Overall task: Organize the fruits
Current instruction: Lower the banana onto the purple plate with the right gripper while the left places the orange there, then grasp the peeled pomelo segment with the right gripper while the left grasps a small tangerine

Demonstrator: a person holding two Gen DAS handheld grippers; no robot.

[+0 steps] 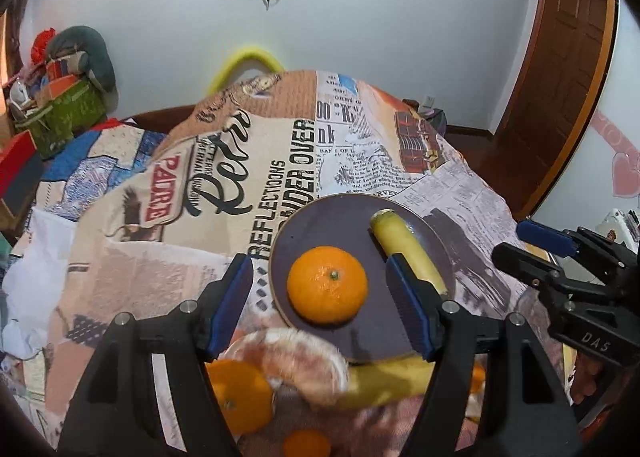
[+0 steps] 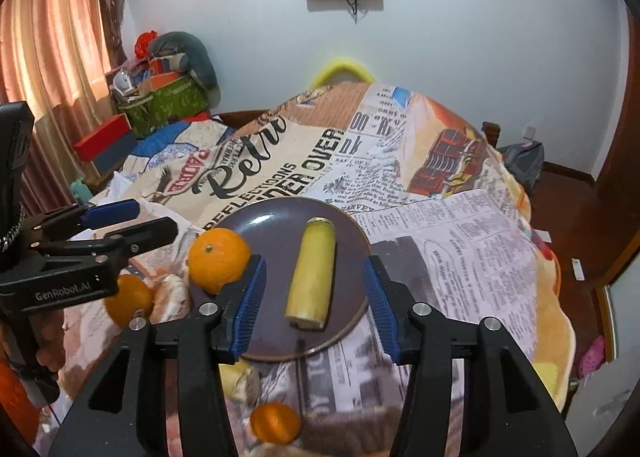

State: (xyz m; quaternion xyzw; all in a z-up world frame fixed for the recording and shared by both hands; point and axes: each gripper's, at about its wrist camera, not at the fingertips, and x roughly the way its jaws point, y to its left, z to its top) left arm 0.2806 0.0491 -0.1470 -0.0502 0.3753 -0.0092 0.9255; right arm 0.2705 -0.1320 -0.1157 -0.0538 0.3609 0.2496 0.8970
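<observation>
The dark round plate served as the landmark on the newspaper-print cloth.

In the left wrist view, left of and nearer than the plate lay an orange, a pale peeled fruit touching the plate's near rim, and a small orange nearer still. The left gripper hung over the plate with its fingers spread wide, holding nothing; between them a large orange sat on the plate. To the right of that orange a yellow banana piece lay on the plate. A second banana lay just under the plate's near edge.

In the right wrist view, the right gripper stood over the plate, jaws apart and empty, the banana piece between them.
</observation>
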